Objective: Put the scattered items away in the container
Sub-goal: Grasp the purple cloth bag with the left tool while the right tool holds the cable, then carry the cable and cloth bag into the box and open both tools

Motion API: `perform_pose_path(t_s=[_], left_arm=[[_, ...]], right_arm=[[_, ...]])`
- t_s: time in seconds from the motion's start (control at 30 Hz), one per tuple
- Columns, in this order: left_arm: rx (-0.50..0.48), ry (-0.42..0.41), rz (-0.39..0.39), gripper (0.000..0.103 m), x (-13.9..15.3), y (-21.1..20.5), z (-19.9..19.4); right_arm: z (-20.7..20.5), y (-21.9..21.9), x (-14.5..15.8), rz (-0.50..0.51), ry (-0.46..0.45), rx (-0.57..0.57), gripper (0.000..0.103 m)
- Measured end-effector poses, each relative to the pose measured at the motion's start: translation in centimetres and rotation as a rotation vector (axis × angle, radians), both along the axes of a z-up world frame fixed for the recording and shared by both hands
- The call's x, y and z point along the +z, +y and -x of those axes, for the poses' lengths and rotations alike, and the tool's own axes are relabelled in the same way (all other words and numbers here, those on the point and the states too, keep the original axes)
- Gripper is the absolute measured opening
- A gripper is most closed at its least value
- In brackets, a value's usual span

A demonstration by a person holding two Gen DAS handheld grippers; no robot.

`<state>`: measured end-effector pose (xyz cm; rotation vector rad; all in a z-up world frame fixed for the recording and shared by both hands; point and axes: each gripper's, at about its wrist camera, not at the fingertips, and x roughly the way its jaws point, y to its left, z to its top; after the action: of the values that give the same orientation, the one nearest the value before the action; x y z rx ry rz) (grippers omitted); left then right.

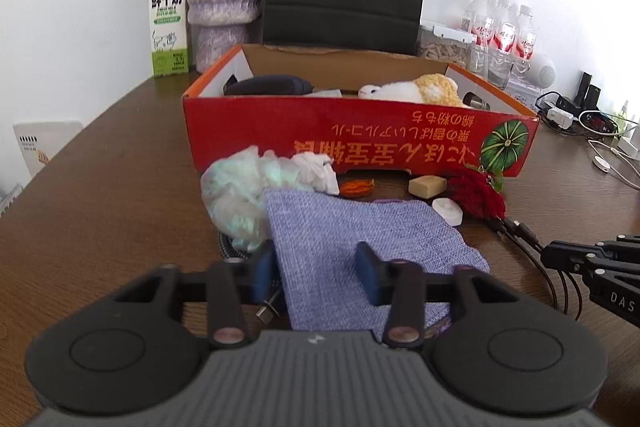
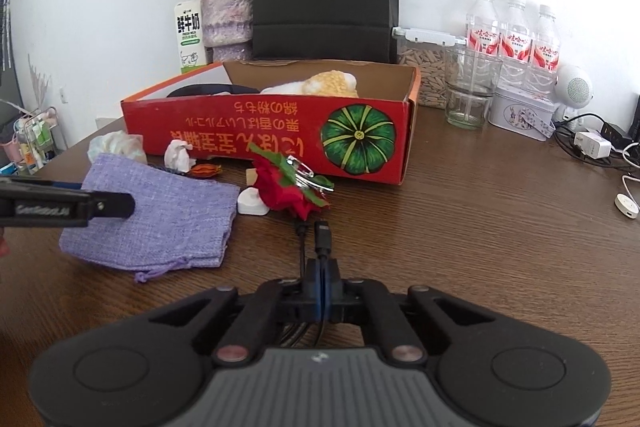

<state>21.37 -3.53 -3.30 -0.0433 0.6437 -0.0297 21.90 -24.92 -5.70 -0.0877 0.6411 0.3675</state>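
Step in hand: double pickup off the table [image 2: 480,227], both grippers at their targets, nothing lifted yet.

Left gripper [image 1: 316,267]: jaws straddle the near part of the purple cloth pouch [image 1: 360,227], which lies flat just in front of the red box [image 1: 340,135]. Blue pads sit either side of a fold with cloth between them; a gap shows on the left side, so the pinch looks not yet made. Counted as unclamped on the pouch.

Right gripper [image 2: 322,283]: clenched tight on the black cable [image 2: 322,239], pinched just behind its plug. The plug ends point at the red fabric flower [image 2: 288,193], which lies against the box front. The rest of the cable runs back under the gripper, out of view.

The box already holds a plush toy [image 1: 416,89] and a dark item [image 1: 266,85]. Left out, all in front of the box:
- crumpled plastic bag [image 1: 236,195]
- tissue wad [image 1: 316,171]
- soap bar [image 1: 427,185]
- small white puck [image 1: 448,211]
- orange dried bud [image 1: 356,187]
- flower

Next move, as a judgement: the left finishes closing on the pouch; the right lifts high enough for the cable's slack to clear the box wall, carries over the rim and releases. Risk: the trailing cable drags the flower or puck.
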Motion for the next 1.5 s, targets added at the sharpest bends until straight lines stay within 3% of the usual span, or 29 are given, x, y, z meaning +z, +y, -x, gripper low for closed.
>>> perform_pose_path(t_s=[0.03, 0.2, 0.57, 0.93, 1.3, 1.37, 1.4, 1.43, 1.5], left_arm=[[0.0, -0.007, -0.009, 0.016, 0.0, -0.1, 0.1], [-0.014, -0.06, 0.057, 0.005, 0.8, 0.2, 1.5], [-0.08, -0.179, 0.082, 0.005, 4.0, 0.1, 4.9], [-0.15, -0.303, 0.091, 0.004, 8.4, 0.2, 5.7], [-0.167, -0.345, 0.118, 0.004, 11.7, 0.6, 5.3], [-0.164, -0.337, 0.124, 0.004, 11.5, 0.7, 5.3], [-0.162, -0.329, 0.127, 0.004, 11.3, 0.8, 5.3], [-0.162, -0.319, 0.132, 0.004, 11.0, 0.9, 5.3], [-0.158, -0.293, 0.144, 0.004, 10.2, 1.2, 5.2]], right_arm=[[0.1, 0.0, 0.0, 0.003, -0.005, 0.001, 0.001], [0.4, 0.2, 0.0, 0.012, -0.023, -0.003, 0.001], [1.5, -0.2, 1.8, -0.011, -0.095, -0.003, 0.001], [3.1, 0.0, 5.8, -0.021, -0.197, 0.015, 0.001], [4.0, 0.6, 9.7, -0.006, -0.275, 0.034, 0.001], [3.4, 0.2, 9.2, -0.014, -0.239, 0.026, 0.009], [2.8, 0.1, 8.5, -0.006, -0.195, 0.026, 0.026], [2.1, 0.0, 7.5, 0.011, -0.141, 0.02, 0.055], [0.9, -0.1, 4.9, 0.056, -0.074, -0.001, 0.07]])
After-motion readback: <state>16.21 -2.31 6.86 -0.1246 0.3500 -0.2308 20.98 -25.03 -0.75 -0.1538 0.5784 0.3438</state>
